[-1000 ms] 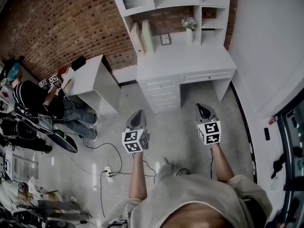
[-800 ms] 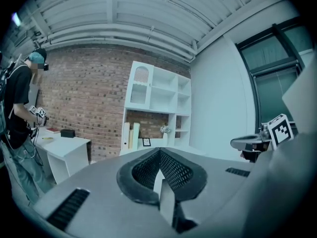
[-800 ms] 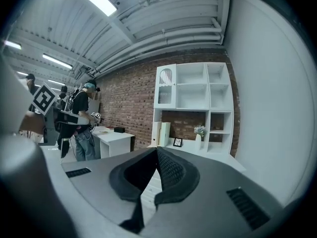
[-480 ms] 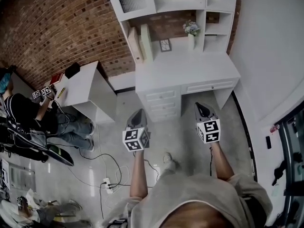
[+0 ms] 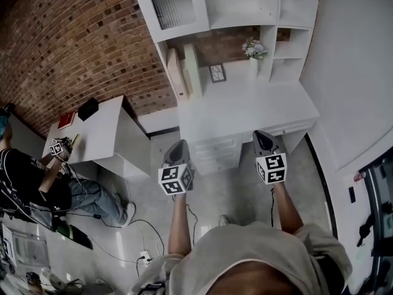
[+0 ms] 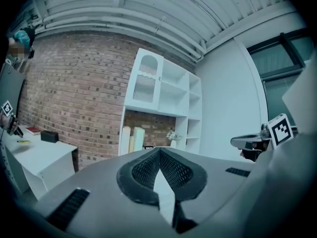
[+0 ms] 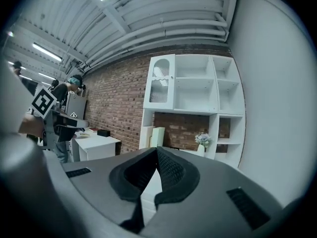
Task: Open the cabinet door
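Left gripper (image 5: 178,146): held level in front of the white desk, jaws pressed together at the tips, nothing between them.
Right gripper (image 5: 263,135): beside the left one and well apart from it, also level, jaws clenched tight and empty.
Cabinet door (image 5: 172,5): closed, at the upper left of the hutch (image 5: 245,2), white with an arched, slatted panel; well apart from both grippers.
Tabletop (image 5: 245,103): white, under the hutch, with drawers (image 5: 215,149) beneath its left part.
Vase of flowers (image 5: 254,53): stands on the tabletop towards the right shelves.
Leaning boards (image 5: 184,71): upright at the left under the cabinet door.
Brick wall (image 5: 73,42): behind the desk.
Side table (image 5: 98,128): white, to the left, with a seated person (image 5: 24,177) beside it.
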`<action>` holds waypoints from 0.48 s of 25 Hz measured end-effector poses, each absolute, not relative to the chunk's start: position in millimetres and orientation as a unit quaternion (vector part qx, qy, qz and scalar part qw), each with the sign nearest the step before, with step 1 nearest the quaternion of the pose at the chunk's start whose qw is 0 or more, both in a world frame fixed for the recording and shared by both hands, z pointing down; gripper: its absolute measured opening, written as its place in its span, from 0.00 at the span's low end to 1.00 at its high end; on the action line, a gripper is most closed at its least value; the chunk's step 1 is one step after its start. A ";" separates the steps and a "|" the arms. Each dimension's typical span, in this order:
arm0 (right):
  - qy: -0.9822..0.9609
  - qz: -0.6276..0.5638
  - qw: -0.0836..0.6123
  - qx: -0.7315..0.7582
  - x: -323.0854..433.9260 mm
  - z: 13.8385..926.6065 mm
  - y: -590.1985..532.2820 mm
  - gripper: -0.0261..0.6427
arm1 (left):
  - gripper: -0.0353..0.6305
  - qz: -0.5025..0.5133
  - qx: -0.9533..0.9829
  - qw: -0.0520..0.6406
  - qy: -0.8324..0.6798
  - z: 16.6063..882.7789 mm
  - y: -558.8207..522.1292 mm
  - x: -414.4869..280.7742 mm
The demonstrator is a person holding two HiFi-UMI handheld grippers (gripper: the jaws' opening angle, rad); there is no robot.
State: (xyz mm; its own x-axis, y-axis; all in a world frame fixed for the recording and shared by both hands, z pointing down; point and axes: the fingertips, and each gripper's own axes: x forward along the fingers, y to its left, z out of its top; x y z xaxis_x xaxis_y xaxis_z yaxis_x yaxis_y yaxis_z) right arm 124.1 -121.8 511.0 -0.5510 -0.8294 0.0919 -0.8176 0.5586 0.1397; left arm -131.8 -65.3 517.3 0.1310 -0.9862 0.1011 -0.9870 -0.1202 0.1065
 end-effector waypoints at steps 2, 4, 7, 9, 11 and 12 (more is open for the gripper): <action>-0.877 -0.040 0.076 0.473 114.2 512.6 -139.4 0.06 | 0.09 0.003 0.752 0.076 -0.655 518.9 -85.3 -143.4; -0.874 -0.038 0.078 0.477 106.0 516.8 -154.7 0.06 | 0.09 0.001 0.755 0.076 -0.651 521.6 -103.3 -152.6; -0.872 -0.032 0.084 0.482 95.4 527.5 -173.8 0.06 | 0.09 -0.001 0.759 0.079 -0.646 528.5 -127.3 -163.0; -0.871 -0.027 0.087 0.483 90.5 532.7 -185.3 0.06 | 0.09 0.000 0.761 0.084 -0.643 532.9 -141.3 -166.9; -0.870 -0.023 0.091 0.484 86.0 537.6 -195.3 0.06 | 0.09 0.006 0.761 0.088 -0.642 537.8 -152.8 -171.4; -0.870 -0.021 0.093 0.484 83.8 540.0 -199.9 0.06 | 0.09 0.008 0.761 0.090 -0.642 540.4 -157.7 -173.9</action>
